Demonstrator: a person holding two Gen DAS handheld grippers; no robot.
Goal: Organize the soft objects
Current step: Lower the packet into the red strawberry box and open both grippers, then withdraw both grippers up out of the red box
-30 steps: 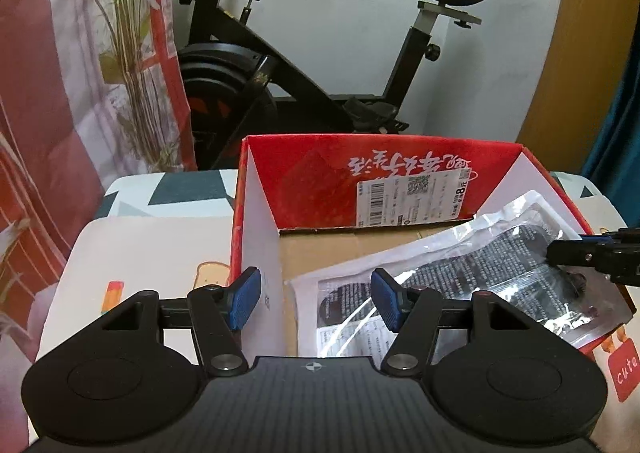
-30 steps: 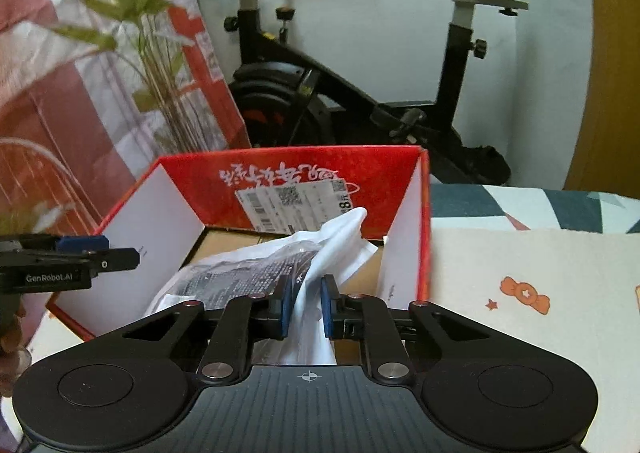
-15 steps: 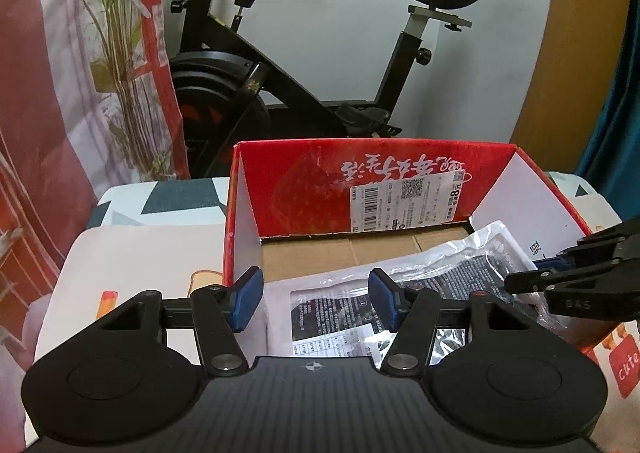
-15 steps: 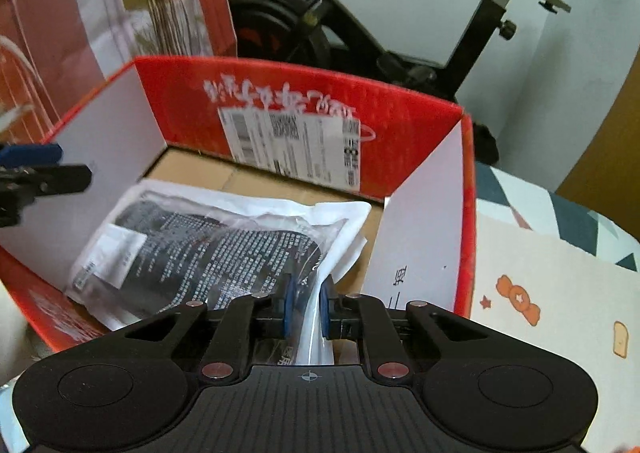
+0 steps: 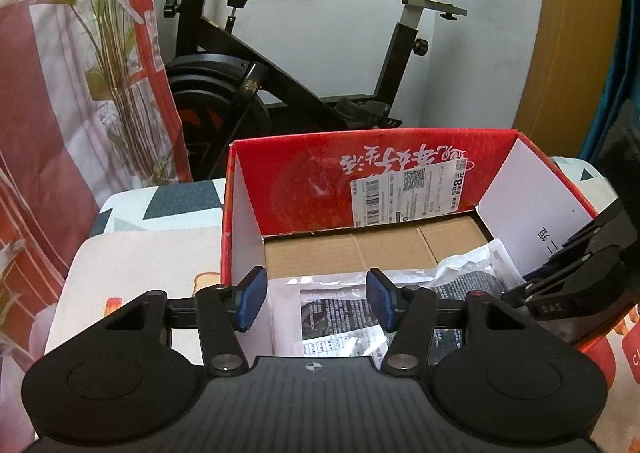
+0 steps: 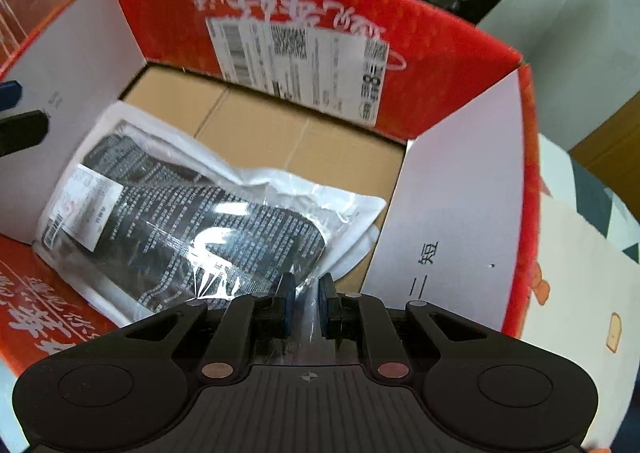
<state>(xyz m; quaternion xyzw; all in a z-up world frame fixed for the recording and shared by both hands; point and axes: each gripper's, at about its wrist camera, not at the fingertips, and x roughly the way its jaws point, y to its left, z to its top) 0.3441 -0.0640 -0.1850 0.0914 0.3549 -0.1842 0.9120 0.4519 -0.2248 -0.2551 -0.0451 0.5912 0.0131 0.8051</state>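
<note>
From the left wrist view, the left hand-held gripper (image 5: 313, 299) pointed forward and downward over the near edge of the red box (image 5: 304, 189). Its blue pads (image 5: 251, 299) stood about halfway apart and were closing slowly, with nothing pressed between them — the near-left wall of the box and the near end of the plastic packet (image 5: 340, 317) merely showed through the gap. The packet, clear plastic over something dark with white print, lay inside the box on its brown cardboard floor (image 5: 360, 249), toward the near-right side. The right hand-held gripper (image 5: 560, 285) reached in over the right wall, its black fingers angled down toward the packet's right end. The box sat on a table (image 5: 140, 253) under a pale patterned cloth, and an exercise bike (image 5: 248, 77) stood against the far wall.

From the right wrist view, the right hand-held gripper (image 6: 307, 307) pointed steeply down into the box (image 6: 460, 221), near its right white wall. Its pads were nearly together and pinched the thin clear edge of the packet (image 6: 188, 213) — the film ran up between them. The rest of the packet stretched away to the left across the floor, its white label end close to the left wall. Just the tips of the left hand-held gripper (image 6: 20, 125) showed at the left edge, above the left wall.
</note>
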